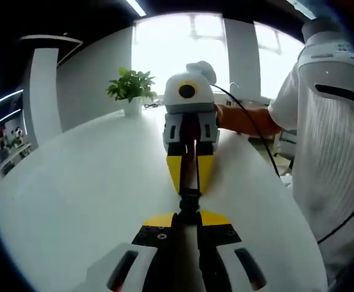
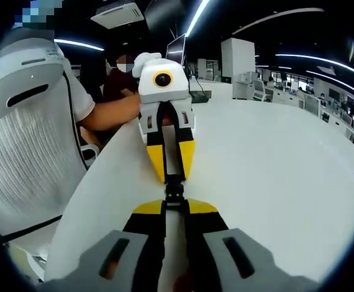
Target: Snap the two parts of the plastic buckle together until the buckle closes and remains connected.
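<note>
A small black plastic buckle [image 1: 189, 204] [image 2: 174, 190] hangs just above the white table [image 1: 86, 188] [image 2: 274, 176], between two grippers that face each other tip to tip. My left gripper [image 1: 187, 218] [image 2: 172, 177] is shut on one end of it. My right gripper [image 2: 174, 205] [image 1: 189, 187] is shut on the other end. A dark strap [image 1: 190, 149] runs back between the right gripper's yellow jaws. The two buckle parts meet in the narrow gap between the tips; I cannot tell whether they are latched.
A potted green plant [image 1: 131, 88] stands at the table's far side. A person in a white shirt [image 1: 329, 158] [image 2: 31, 152] stands at the table edge, holding both grippers. A black cable [image 1: 256, 131] trails from the right gripper. A monitor [image 2: 177, 48] stands behind.
</note>
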